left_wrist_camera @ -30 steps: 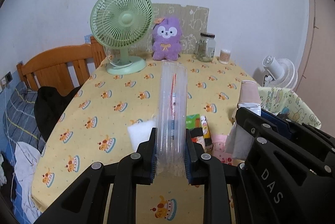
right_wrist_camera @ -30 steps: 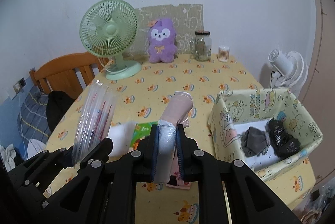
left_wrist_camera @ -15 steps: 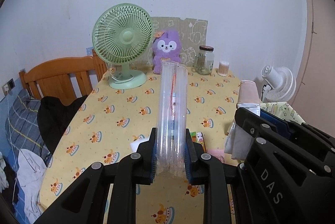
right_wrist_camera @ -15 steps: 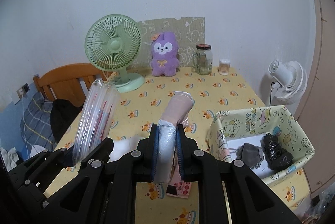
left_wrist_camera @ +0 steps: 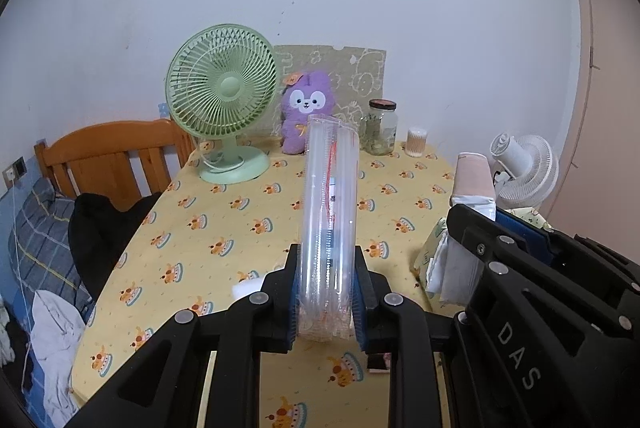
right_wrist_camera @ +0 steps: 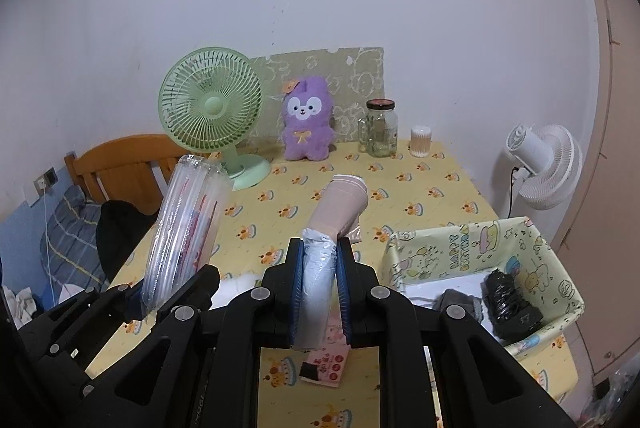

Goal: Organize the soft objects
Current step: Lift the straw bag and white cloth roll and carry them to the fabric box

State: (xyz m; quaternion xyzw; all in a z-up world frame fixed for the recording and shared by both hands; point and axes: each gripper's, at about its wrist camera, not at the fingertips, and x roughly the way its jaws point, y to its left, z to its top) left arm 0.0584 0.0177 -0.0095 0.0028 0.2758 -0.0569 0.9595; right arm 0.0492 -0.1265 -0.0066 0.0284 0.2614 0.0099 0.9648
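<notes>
My left gripper [left_wrist_camera: 326,292] is shut on a clear plastic sleeve of stacked cups [left_wrist_camera: 330,212], held upright above the yellow tablecloth [left_wrist_camera: 224,228]; the sleeve also shows in the right wrist view [right_wrist_camera: 184,228]. My right gripper [right_wrist_camera: 319,292] is shut on a bagged stack of beige paper cups [right_wrist_camera: 340,208], also seen in the left wrist view [left_wrist_camera: 472,180]. A patterned fabric basket [right_wrist_camera: 460,240] at the right holds dark soft items [right_wrist_camera: 508,300]. A white soft pad [right_wrist_camera: 236,284] and a pink packet [right_wrist_camera: 328,360] lie on the table under the grippers.
A green desk fan [right_wrist_camera: 212,108], a purple plush rabbit [right_wrist_camera: 308,124], a glass jar [right_wrist_camera: 382,128] and a cotton swab tub [right_wrist_camera: 420,140] stand along the far edge. A wooden bed headboard [left_wrist_camera: 112,156] and bedding are at left, a white fan [right_wrist_camera: 544,164] at right.
Both grippers have risen and pulled back from the table with their cup stacks still gripped; the table and basket look lower and further away.
</notes>
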